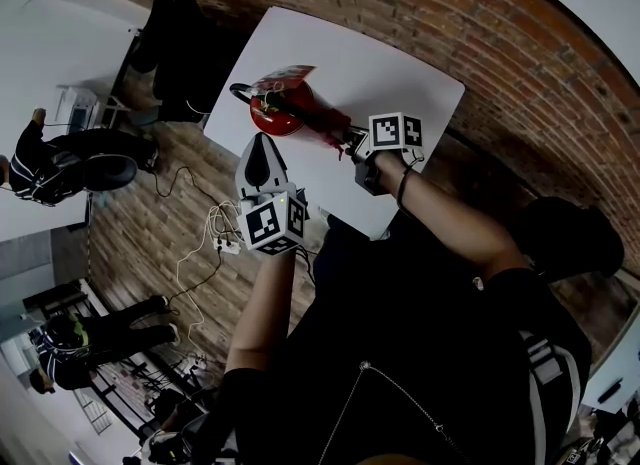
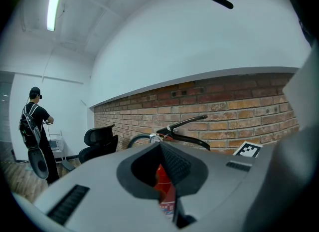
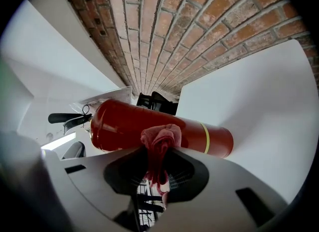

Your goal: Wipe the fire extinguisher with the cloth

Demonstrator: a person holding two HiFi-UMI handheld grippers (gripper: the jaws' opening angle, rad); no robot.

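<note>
No legible text anywhere, seemingly not even on fire extinguisher

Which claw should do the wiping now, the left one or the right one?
Right. The right claw is shut on the cloth, which sits right against the extinguisher. The left claw is shut with nothing in it, so it would probably need the cloth first.

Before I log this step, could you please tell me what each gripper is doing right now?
Left gripper: jaws closed, holding nothing.
Right gripper: jaws closed on the red cloth, against the fire extinguisher.
</note>
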